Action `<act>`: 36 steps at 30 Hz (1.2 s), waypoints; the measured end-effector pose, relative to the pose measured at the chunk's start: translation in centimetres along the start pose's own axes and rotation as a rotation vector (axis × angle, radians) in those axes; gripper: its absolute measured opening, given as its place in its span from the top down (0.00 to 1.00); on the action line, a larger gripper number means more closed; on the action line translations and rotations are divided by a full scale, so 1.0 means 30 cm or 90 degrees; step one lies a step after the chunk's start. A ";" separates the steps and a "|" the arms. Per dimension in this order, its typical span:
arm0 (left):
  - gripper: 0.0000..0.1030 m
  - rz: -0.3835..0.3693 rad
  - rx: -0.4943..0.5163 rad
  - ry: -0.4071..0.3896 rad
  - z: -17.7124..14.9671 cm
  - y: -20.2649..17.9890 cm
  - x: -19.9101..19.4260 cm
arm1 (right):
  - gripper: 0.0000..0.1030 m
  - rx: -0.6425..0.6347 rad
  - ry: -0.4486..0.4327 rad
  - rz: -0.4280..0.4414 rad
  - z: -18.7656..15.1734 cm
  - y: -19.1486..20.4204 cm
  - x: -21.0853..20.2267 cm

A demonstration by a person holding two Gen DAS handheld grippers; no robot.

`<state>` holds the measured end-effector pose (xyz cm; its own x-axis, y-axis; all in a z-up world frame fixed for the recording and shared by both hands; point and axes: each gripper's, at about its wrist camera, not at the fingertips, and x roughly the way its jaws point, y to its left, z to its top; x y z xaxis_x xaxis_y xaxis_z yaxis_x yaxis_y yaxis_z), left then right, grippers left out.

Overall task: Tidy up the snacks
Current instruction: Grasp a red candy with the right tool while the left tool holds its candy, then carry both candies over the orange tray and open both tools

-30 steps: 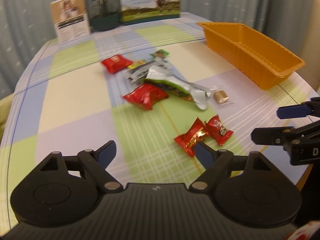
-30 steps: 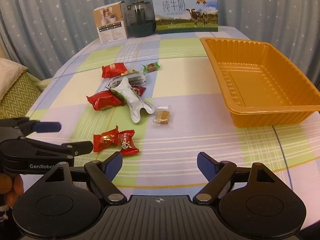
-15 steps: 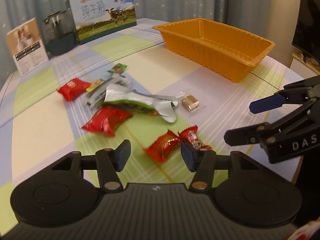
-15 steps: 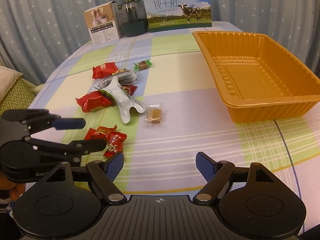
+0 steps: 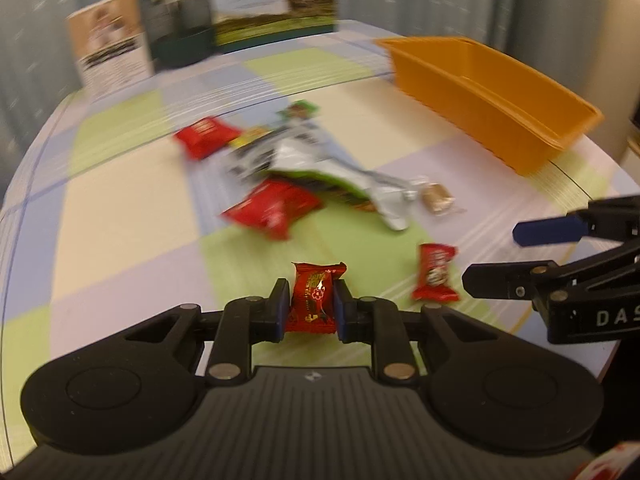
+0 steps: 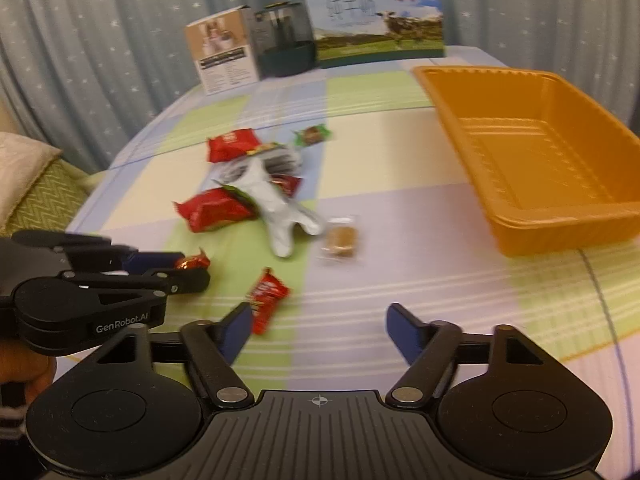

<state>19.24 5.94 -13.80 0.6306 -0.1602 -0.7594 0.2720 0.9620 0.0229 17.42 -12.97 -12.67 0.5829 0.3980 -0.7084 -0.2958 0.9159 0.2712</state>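
My left gripper (image 5: 310, 304) is shut on a small red wrapped candy (image 5: 313, 300), low over the checked tablecloth; that candy (image 6: 192, 261) also shows from the side in the right wrist view. A second red candy (image 6: 267, 294) lies on the cloth just inside the left finger of my right gripper (image 6: 320, 320). Its jaws are closing, and the pads are not touching the candy. Beyond lie red packets (image 6: 216, 212), a silver and green bag (image 6: 276, 204), a brown sweet in clear wrap (image 6: 340, 238) and a green candy (image 6: 312, 135). The orange tray (image 6: 560, 228) stands at the right with nothing in it.
At the back of the table stand a milk carton box (image 6: 376, 20), a dark container (image 6: 284, 44) and a small printed box (image 6: 224, 56). Curtains hang behind. A cushion (image 6: 24, 168) lies off the left edge. The table's front edge (image 5: 520, 324) runs near my right gripper.
My left gripper has closed on one of the two red candies, which now sits apart from the other. My right gripper's jaws have narrowed, and the second candy now lies just inside its left finger.
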 end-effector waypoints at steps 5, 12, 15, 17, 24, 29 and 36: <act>0.80 0.017 -0.067 0.007 -0.028 0.063 -0.016 | 0.48 -0.005 0.005 0.020 0.011 0.051 0.046; 0.80 0.015 -0.093 0.003 -0.034 0.075 -0.023 | 0.66 -0.055 0.000 -0.005 0.024 0.124 0.096; 0.80 0.016 -0.097 0.002 -0.039 0.071 -0.026 | 0.82 -0.084 0.006 -0.023 0.016 0.137 0.118; 0.80 0.017 -0.101 0.000 -0.041 0.070 -0.033 | 0.82 -0.087 0.001 -0.025 0.006 0.131 0.117; 0.80 0.014 -0.096 -0.011 -0.037 0.031 -0.063 | 0.83 -0.062 -0.011 -0.034 0.009 0.082 0.058; 0.80 0.002 -0.088 -0.029 0.004 -0.044 -0.095 | 0.83 -0.037 -0.045 -0.050 0.037 0.012 -0.048; 0.80 -0.046 -0.078 -0.073 0.154 -0.212 -0.122 | 0.83 0.003 -0.115 -0.091 0.145 -0.152 -0.234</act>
<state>18.56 -0.60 -8.15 0.6929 -0.2478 -0.6771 0.2338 0.9656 -0.1141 17.96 -19.71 -6.11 0.7445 0.2658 -0.6124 -0.1965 0.9639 0.1795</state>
